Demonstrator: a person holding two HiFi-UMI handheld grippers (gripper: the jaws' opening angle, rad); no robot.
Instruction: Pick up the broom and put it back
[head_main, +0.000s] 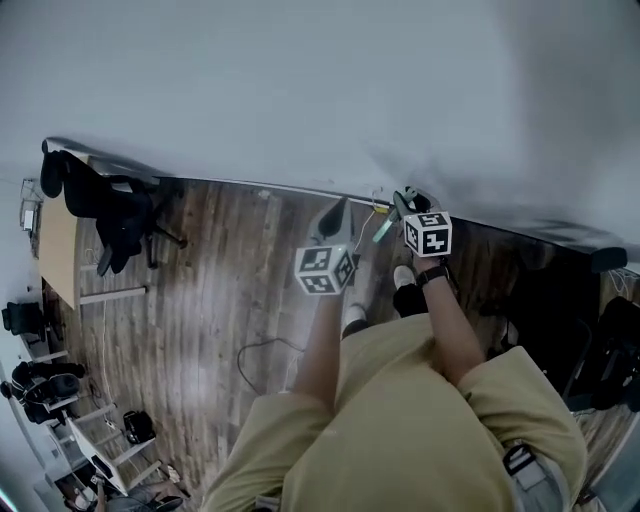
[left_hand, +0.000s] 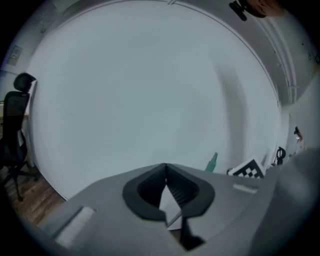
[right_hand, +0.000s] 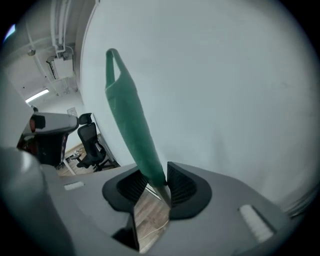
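**One claw on a tapered handle, close to the wall**

At far left the office chair (head_main: 120, 215) stands well apart from the work and threatens nothing; the cable (head_main: 262, 345) on the wooden floor (head_main: 210, 260) near the person's feet is another matter, since the broom's lower end, which no view shows, could catch on it if it swung. The left gripper (left_hand: 166, 169) is clenched on nothing, its jaws meeting at the tips with only the white wall (left_hand: 140, 90) ahead; it gives the broom no support. Just to its right the broom (right_hand: 131, 112) is held up by its green handle in the right gripper (right_hand: 156, 176), whose jaws are clamped on the narrow foot of that handle, where it tapers to a thin shaft; I judge this the weak point, since a smooth taper held by one claw may slide or pivot, and the long part below would then swing. The handle's top leans toward the wall and might knock against it.

The head view alone shows both grippers side by side before the wall, with the feet and cable below. The right gripper view alone shows the clamp itself and the hanging loop at the handle's top. The left gripper view catches only the handle's green tip and the right gripper's marker cube (left_hand: 248, 169) beside it. No view shows bristles, or any place where the broom belongs.
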